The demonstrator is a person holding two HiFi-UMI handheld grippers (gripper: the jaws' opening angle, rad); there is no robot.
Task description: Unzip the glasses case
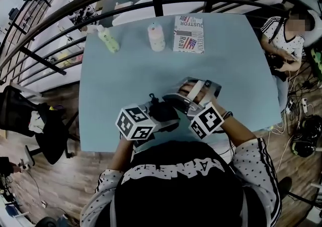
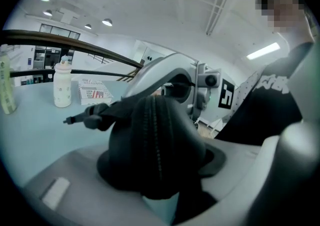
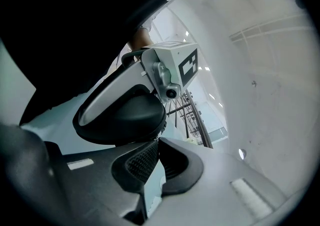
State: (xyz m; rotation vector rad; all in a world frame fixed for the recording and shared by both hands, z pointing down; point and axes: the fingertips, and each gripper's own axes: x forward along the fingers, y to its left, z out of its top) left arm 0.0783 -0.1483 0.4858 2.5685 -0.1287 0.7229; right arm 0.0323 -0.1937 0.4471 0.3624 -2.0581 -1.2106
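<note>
A black zipped glasses case [image 1: 165,111] is held up above the near edge of the table. My left gripper [image 2: 159,162] is shut on the case [image 2: 155,145], whose zip line runs up the middle facing the camera. A black strap [image 2: 82,117] sticks out of the case to the left, free. My right gripper [image 3: 152,160] is shut, its ribbed pads [image 3: 141,162] pressed together right under the case's zip edge [image 3: 159,131]. Whether a zip tab is pinched between them is hidden. In the head view the right gripper [image 1: 177,102] meets the case from the right.
The light blue table [image 1: 126,70] carries a green bottle [image 1: 109,40], a white bottle [image 1: 156,37] and a flag-printed box [image 1: 188,33] at its far side. A dark railing curves behind. A seated person [image 1: 284,40] is at the right, a black chair [image 1: 48,125] at the left.
</note>
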